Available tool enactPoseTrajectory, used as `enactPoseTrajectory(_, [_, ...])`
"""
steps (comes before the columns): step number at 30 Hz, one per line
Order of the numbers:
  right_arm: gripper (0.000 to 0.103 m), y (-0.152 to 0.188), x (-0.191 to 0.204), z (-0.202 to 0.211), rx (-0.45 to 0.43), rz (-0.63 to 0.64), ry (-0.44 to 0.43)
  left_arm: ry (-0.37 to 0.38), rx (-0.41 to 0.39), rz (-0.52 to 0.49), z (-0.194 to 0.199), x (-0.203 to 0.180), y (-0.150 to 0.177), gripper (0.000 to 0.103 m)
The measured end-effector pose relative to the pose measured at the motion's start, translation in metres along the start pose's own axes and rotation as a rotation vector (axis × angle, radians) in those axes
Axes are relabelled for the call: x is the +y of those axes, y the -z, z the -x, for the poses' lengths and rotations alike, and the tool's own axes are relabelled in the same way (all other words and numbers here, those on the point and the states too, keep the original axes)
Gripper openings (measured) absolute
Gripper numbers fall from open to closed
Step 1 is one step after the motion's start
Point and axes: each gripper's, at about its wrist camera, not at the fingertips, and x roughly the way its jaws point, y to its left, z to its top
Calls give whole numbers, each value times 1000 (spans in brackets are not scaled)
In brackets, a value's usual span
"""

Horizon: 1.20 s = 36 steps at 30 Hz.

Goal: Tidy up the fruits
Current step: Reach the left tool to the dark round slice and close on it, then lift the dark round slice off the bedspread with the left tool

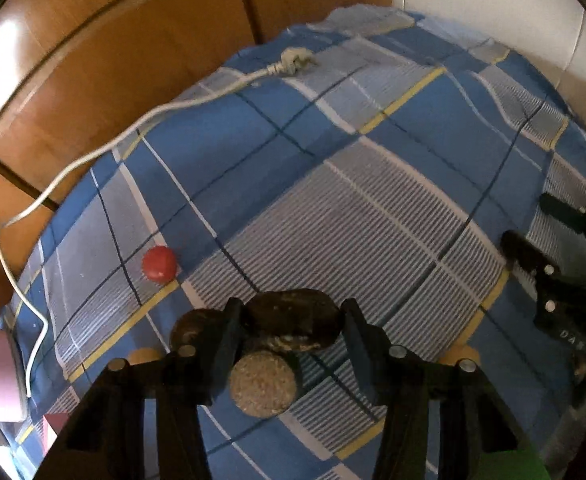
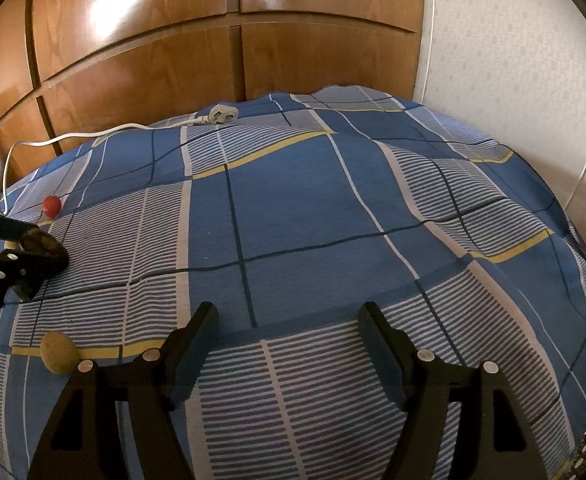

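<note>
- The left gripper (image 1: 291, 320) points down at the plaid sheet (image 1: 373, 208) with a dark brown fruit (image 1: 293, 316) between its jaws. The left finger (image 1: 225, 344) lies against the fruit; the right one stands at its edge, and I cannot tell whether the pads press on it.
- In the left wrist view a second dark fruit (image 1: 195, 326) sits just beside the first, at its 9 o'clock, outside the left finger.
- A speckled tan fruit (image 1: 262, 385) lies on the sheet at 6 o'clock from the dark one, close under it.
- A small red fruit (image 1: 159, 264) rests at about 10 o'clock from the left gripper, well apart from the brown ones.
- The right gripper (image 2: 289, 316) hangs over bare sheet, jaws wide, nothing between them.
- From the right wrist view the tan fruit (image 2: 58, 351) is at 9 o'clock of that gripper, near its left finger; the red fruit (image 2: 51, 205) is farther off at 10 o'clock.
- A white cable (image 1: 93, 152) with a plug (image 2: 222, 114) runs along the far edge of the bed, in front of a wooden wardrobe (image 2: 173, 60).
</note>
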Motion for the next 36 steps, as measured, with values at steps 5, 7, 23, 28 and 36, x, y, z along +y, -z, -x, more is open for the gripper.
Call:
enactPoseTrajectory(5, [75,0,1,-1,-1,3,3,14,-168,94,45,-1,10,50])
enactPoseTrajectory(7, [75,0,2,-1,-1,4,4,16,-220,160,66,-4,24,50])
enactPoseTrajectory(23, [75,1,1,-1,-2,9,5,-27,-214,474,72,-49,167,50])
enactPoseTrajectory(28, [75,1,0,-1,0,9,2,-57,-227,421,63,-62,168,47])
enactPoseTrajectory(36, [75,-4,1,-3,23,20,4,-62,-258,416,62,-62,172,47])
